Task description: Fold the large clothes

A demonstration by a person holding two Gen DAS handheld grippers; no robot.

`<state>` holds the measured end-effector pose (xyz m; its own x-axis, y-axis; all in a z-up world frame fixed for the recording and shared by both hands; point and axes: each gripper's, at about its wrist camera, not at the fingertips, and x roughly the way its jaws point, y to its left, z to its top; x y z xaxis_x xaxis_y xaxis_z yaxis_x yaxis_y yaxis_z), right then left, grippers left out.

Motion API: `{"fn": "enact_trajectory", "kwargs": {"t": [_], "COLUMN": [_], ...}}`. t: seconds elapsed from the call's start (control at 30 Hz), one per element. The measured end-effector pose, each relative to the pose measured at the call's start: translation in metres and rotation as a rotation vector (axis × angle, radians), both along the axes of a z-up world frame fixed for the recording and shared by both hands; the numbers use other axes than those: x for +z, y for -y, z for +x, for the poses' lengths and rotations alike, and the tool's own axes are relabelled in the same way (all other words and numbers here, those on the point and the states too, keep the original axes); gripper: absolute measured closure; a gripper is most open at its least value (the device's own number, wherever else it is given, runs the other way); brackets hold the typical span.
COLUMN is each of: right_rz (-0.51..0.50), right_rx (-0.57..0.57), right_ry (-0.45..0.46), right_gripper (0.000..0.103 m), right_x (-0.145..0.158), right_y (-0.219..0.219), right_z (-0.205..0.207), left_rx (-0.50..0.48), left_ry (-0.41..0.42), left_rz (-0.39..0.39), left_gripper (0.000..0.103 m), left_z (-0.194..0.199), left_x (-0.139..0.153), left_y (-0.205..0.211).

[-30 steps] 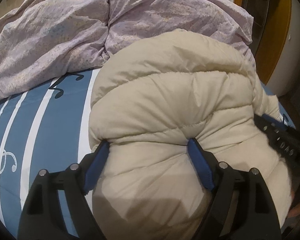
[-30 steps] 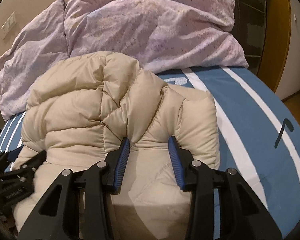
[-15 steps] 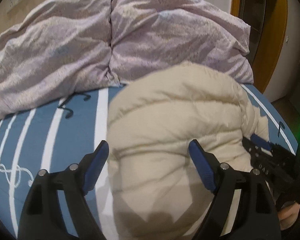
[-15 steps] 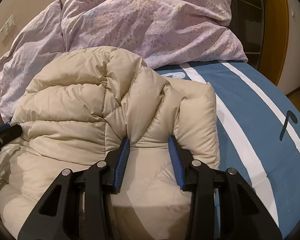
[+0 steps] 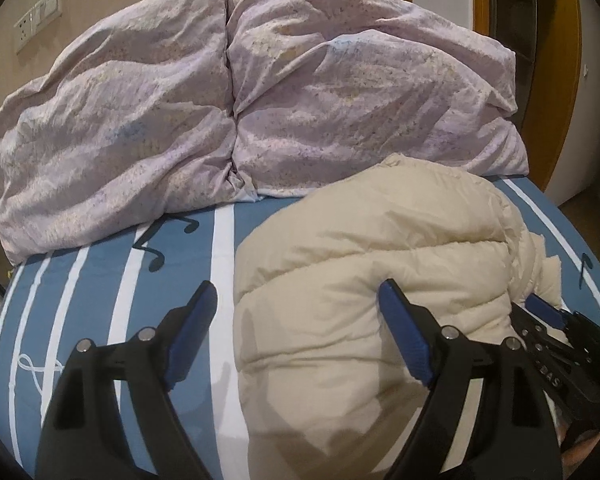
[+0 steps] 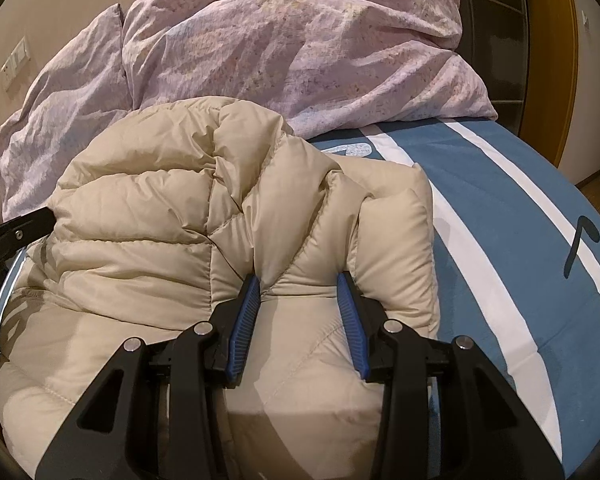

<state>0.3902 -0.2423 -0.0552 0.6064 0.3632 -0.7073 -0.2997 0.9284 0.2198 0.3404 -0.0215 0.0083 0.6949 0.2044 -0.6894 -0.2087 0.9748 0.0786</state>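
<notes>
- Rumpled lilac duvet [image 5: 260,120] lies just behind the cream puffer jacket [image 6: 172,240], bundled on the blue striped sheet [image 6: 500,220].
- Left gripper [image 5: 296,320] spread wide; right gripper [image 6: 298,308] pinches a jacket fold.
- Jacket's long axis: cannot tell.

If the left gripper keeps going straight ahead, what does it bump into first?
Probably the puffy beige jacket: the left gripper is open, with its right finger already against the jacket. Behind lies the purple duvet, though depth is hard to judge.
</notes>
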Motion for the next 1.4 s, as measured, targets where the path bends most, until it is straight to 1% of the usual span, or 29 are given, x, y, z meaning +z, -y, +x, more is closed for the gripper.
{"fn": "enact_trajectory", "kwargs": {"t": [0.1,0.23,0.4,0.5,0.57,0.67,0.73,0.8,0.9,1.03,1.13,1.27,1.33,1.37,1.4], "right_rz": [0.007,0.018,0.033,0.03,0.006,-0.043,-0.05,-0.023,0.018,0.019,0.008,-0.02,-0.026,-0.039,-0.074], "right_rx": [0.001,0.002,-0.001,-0.006,-0.008,-0.015,-0.019,-0.022,-0.029,-0.057,-0.081,-0.112,-0.119,-0.12,-0.121], "right_ry": [0.001,0.005,0.009,0.017,0.019,0.015,0.019,0.027,0.049,0.079,0.061,-0.007,-0.008,-0.002,0.013], "right_gripper": [0.061,0.061,0.06,0.06,0.059,0.059,0.058,0.054,0.054,0.052,0.051,0.051,0.051,0.051,0.05], "right_x": [0.0,0.0,-0.001,-0.001,0.001,0.009,0.017,0.028,0.044,0.06,0.055,0.027,0.02,0.019,0.017], "right_y": [0.001,0.002,0.004,0.004,0.002,-0.003,-0.004,-0.003,-0.001,-0.007,-0.012,-0.015,-0.014,-0.015,-0.019], "right_z": [-0.001,-0.001,-0.001,-0.003,-0.004,-0.005,-0.006,-0.006,-0.004,0.005,0.014,0.026,0.025,0.024,0.023], "left_rx": [0.02,0.035,0.042,0.046,0.047,0.057,0.062,0.066,0.069,0.072,0.073,0.074,0.073,0.073,0.073], "left_ry": [-0.001,-0.03,-0.029,-0.034,-0.039,-0.04,-0.038,-0.04,-0.043,-0.041,-0.04,-0.035,-0.032,-0.032,-0.031], "left_rz": [0.038,0.015,0.047,0.029,0.016,0.024,0.041,0.052,0.049,0.056,0.063,0.067,0.062,0.061,0.061], "left_gripper": [0.012,0.01,0.009,0.009,0.008,0.008,0.008,0.008,0.008,0.008,0.008,0.008,0.008,0.008,0.008], "left_z": [0.009,0.019,0.021,0.022,0.024,0.024,0.024,0.025,0.025,0.024,0.024,0.023,0.023,0.022,0.022], "left_x": [-0.007,-0.028,-0.045,-0.052,-0.056,-0.06,-0.061,-0.062,-0.063,-0.064,-0.064,-0.064,-0.064,-0.064,-0.064], "left_y": [0.0,-0.004,0.002,0.001,0.0,0.001,0.003,0.005,0.003,0.004,0.005,0.006,0.005,0.005,0.005]}}
